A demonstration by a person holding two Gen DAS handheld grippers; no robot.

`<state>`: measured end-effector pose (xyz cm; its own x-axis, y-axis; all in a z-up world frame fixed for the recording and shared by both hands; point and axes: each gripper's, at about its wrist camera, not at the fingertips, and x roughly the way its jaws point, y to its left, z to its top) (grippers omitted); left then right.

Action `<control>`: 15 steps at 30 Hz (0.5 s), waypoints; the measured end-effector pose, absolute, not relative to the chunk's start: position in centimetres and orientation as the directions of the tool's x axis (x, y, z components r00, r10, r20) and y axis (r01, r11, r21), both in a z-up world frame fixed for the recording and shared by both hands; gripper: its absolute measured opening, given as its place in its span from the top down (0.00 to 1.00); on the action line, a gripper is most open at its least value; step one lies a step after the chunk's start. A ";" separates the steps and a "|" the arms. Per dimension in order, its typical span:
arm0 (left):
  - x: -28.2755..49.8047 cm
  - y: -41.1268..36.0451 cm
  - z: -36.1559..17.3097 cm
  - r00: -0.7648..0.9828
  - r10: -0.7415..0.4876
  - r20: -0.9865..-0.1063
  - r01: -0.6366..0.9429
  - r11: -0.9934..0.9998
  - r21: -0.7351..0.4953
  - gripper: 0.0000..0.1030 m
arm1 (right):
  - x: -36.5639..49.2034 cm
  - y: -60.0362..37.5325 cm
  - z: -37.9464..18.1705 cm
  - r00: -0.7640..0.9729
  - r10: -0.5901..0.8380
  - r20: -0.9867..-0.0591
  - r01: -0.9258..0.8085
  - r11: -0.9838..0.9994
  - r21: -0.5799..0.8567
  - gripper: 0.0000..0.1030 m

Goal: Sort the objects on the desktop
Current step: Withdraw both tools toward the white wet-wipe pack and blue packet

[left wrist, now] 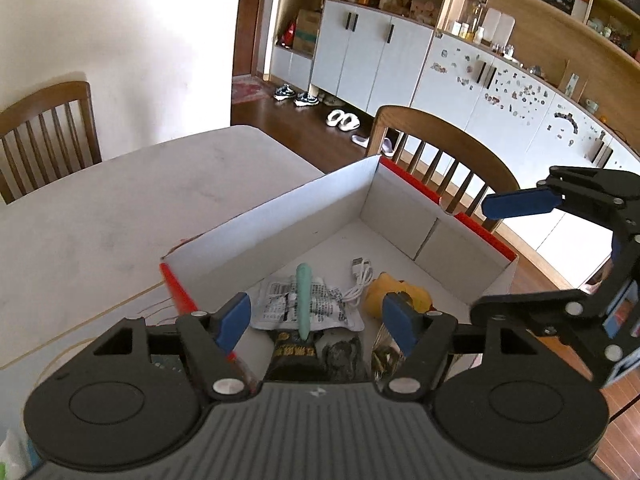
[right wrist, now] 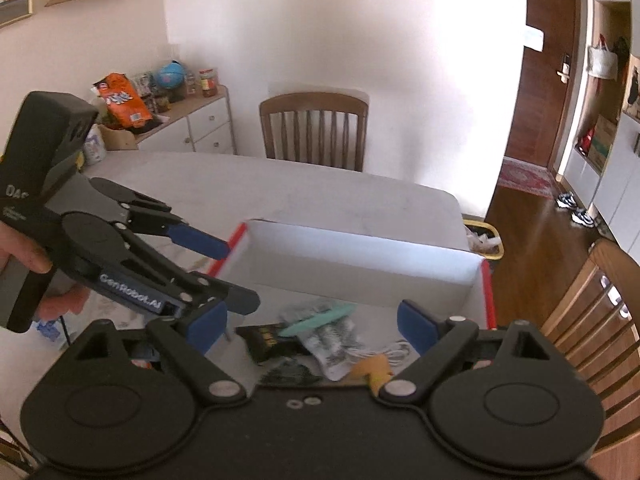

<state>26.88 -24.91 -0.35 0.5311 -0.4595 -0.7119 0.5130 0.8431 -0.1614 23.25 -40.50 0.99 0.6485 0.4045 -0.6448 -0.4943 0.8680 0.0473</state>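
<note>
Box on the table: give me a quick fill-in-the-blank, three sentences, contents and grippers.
1. The mint-green pen lies on top of a printed white ____.
2. The white cable lies inside the ____, beside a yellow item.
3. The left gripper and right gripper both have their jaws ____, holding nothing.

Missing words: packet; box; open

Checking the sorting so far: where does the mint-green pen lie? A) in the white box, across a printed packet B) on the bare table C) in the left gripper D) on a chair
A: the mint-green pen lies inside the white box, across the printed packet.
</note>
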 end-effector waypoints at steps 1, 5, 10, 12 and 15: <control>26.7 -24.5 -0.3 0.535 -0.458 -0.709 0.510 0.845 -0.161 0.27 | 22.9 -40.1 1.2 0.649 0.410 -0.641 -0.501 0.864 0.046 0.10; 25.8 -22.4 0.1 0.556 -0.455 -0.695 0.493 0.854 -0.165 0.19 | 21.8 -38.9 1.8 0.650 0.424 -0.631 -0.514 0.856 0.046 0.09; 24.7 -19.6 0.1 0.570 -0.456 -0.683 0.471 0.863 -0.184 0.06 | 20.7 -36.8 2.0 0.642 0.448 -0.622 -0.529 0.846 0.062 0.09; 24.3 -18.3 -0.1 0.570 -0.464 -0.678 0.465 0.863 -0.199 0.00 | 20.3 -35.7 2.0 0.642 0.453 -0.618 -0.539 0.841 0.056 0.09; 23.5 -16.3 -0.1 0.574 -0.475 -0.667 0.463 0.860 -0.214 0.00 | 19.6 -33.9 2.1 0.638 0.464 -0.615 -0.557 0.829 0.047 0.09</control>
<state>23.54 -16.32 -0.12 0.5745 -0.4750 -0.6666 0.4626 0.8603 -0.2144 19.62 -33.89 2.10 0.6382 0.4637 -0.6145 -0.5573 0.8290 0.0468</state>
